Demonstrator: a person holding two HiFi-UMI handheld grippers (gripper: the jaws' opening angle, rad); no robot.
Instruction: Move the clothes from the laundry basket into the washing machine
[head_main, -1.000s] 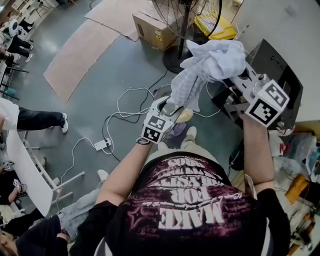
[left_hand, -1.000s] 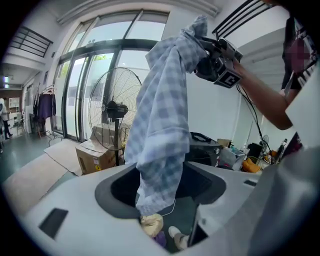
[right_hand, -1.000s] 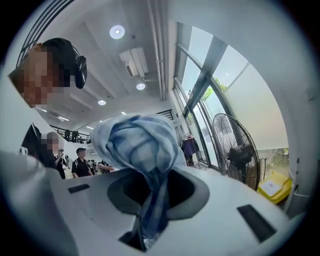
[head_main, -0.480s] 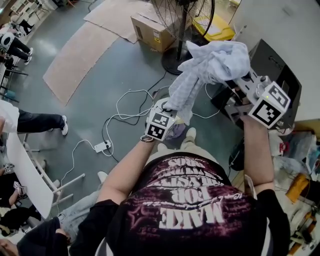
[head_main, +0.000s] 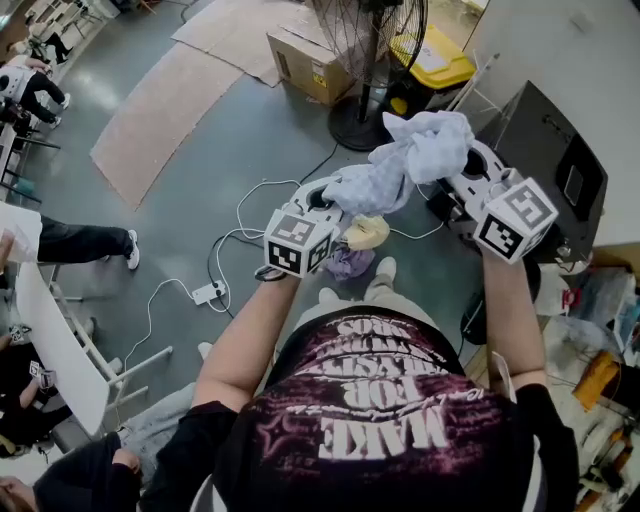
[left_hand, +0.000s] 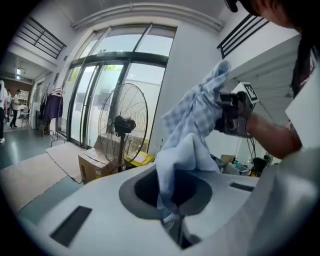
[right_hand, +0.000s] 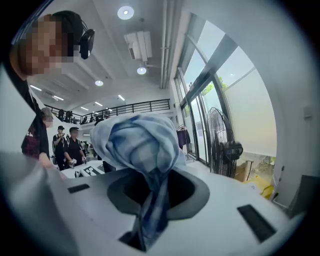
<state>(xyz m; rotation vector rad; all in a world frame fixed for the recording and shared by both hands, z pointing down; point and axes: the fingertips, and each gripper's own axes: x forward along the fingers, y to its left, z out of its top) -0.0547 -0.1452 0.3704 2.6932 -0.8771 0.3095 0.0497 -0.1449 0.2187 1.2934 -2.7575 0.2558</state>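
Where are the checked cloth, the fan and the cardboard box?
checked cloth (head_main: 415, 150), head view, bunched middle
fan (left_hand: 122, 125), left gripper view, motor hub
cardboard box (head_main: 305, 65), head view, top face

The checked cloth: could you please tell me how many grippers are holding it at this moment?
2. The left gripper is shut on one end of the checked cloth; the right gripper is shut on its other, bunched end. Neither grip is hidden.
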